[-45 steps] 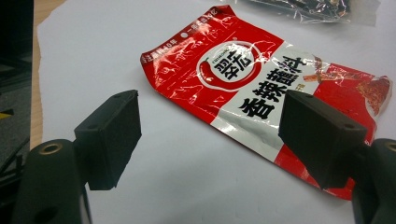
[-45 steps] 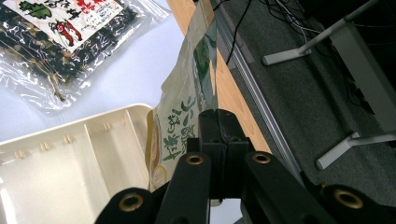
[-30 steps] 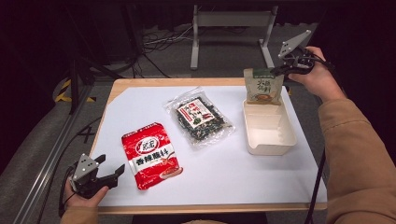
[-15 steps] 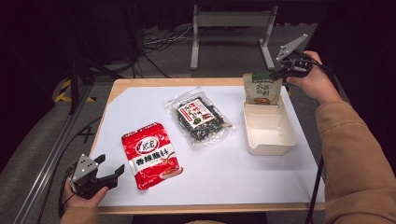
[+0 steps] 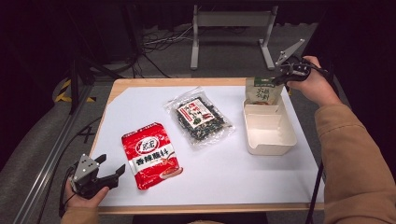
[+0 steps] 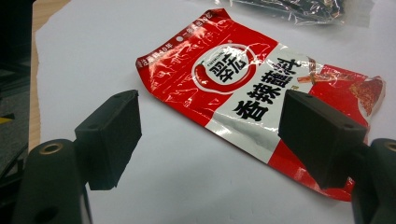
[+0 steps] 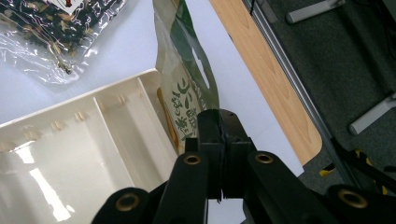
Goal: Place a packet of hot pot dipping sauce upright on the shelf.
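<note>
red packet (image 6: pixel 261 98): large white characters 香辣蘸料 are read on a white band — a round red-and-white logo is printed above them
green pouch (image 7: pixel 187 88): green characters are printed — not legible

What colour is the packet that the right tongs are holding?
The packet is green and pale cream with green writing, seen best in the right gripper view.

Right gripper (image 7: pixel 219 123) pinching green pouch (image 7: pixel 187 70), over cream tray (image 7: pixel 84 154)
</note>
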Demonstrator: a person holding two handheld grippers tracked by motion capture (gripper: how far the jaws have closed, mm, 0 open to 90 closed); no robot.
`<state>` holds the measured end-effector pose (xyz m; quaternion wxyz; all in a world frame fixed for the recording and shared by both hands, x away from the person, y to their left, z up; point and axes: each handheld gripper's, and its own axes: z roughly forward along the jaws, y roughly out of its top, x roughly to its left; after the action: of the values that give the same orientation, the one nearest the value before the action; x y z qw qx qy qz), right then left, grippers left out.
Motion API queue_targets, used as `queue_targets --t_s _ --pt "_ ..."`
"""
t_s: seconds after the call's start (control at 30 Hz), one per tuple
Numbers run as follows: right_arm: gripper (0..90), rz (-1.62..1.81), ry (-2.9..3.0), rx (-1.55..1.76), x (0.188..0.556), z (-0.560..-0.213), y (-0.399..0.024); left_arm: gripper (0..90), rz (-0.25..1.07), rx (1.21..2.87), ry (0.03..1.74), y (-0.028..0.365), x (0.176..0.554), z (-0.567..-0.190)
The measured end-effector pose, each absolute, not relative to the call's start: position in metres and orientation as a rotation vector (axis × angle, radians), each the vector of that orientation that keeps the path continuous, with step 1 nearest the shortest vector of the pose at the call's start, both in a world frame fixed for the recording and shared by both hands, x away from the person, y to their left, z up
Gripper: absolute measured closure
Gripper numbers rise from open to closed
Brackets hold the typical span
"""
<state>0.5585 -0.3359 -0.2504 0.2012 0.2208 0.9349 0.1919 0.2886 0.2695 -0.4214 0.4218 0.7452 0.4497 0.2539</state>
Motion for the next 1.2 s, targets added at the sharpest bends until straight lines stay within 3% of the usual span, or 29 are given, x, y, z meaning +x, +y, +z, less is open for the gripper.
queue_targets --t_s 0.37,0.47,1.2 --pt "60.3 0.607 2.521 0.695 0.551 -0.244 -0.34 21.7 0.623 1.876 1.113 0.267 0.291 -0.421" --pt "56.8 0.634 2.497 0.703 0.547 -0.24 -0.34 21.6 0.617 1.875 1.105 0.266 0.294 -0.421" --pt "47.9 0.992 2.436 0.794 0.463 -0.219 -0.307 21.6 0.587 1.89 1.073 0.253 0.31 -0.42"
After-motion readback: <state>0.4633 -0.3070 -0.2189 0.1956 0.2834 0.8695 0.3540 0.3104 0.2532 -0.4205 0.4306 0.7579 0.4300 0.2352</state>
